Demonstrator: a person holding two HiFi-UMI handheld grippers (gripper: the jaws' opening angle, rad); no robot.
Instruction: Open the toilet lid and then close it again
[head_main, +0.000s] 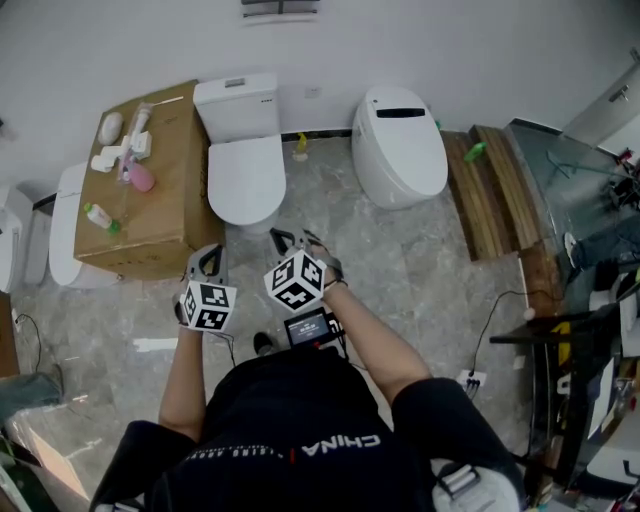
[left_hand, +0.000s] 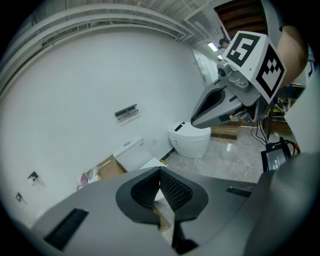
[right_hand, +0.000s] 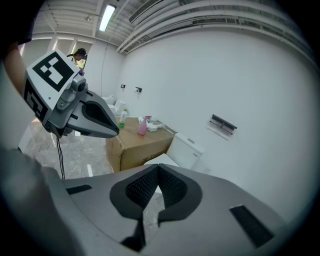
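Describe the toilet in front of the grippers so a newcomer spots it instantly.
Find the big brown cardboard box by the white back wall in the head view. Just right of it sits the white ceramic toilet, lid closed. Unlike the rounded egg-shaped white toilet further right, it has a boxy cistern behind.

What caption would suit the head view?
Person holds left gripper and right gripper, both shut, before a closed white toilet beside a cardboard box.
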